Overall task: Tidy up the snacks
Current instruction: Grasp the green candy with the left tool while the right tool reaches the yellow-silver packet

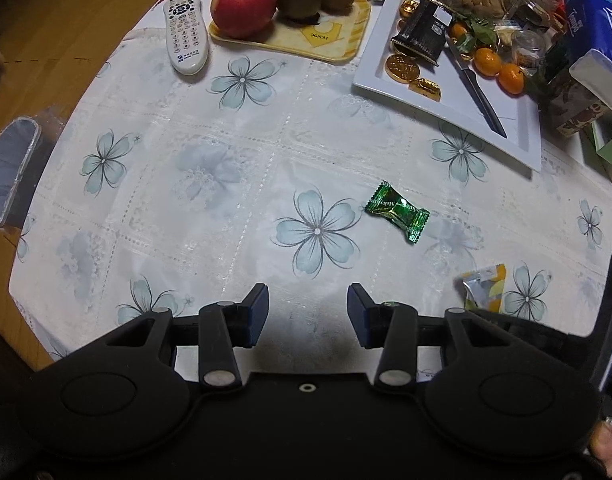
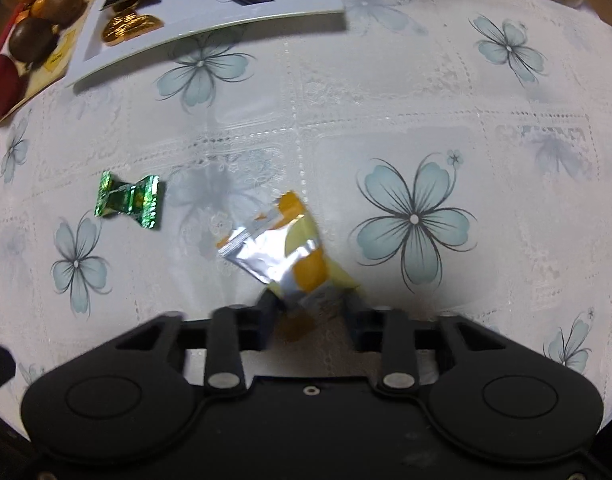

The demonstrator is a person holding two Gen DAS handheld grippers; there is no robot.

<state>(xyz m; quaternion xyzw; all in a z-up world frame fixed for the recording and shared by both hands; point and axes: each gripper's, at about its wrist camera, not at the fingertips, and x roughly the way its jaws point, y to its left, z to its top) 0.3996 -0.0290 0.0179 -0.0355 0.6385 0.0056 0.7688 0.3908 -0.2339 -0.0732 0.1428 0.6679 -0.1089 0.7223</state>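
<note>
Pinching the near end of the crinkly silver-and-yellow foil snack packet (image 2: 282, 252) on the flowered tablecloth (image 2: 385, 100), the right gripper (image 2: 309, 312) should lift straight up, while the left gripper (image 1: 307, 316) hangs spread and empty.

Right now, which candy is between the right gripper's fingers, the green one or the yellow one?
The yellow-and-silver packet sits between the right gripper. The green candy lies alone on the tablecloth, untouched.

Both grippers matte black plastic, silver pivot pins, round embossed discs; left gripper (image 1: 307, 312) pads (image 1: 259, 314) blue.
</note>
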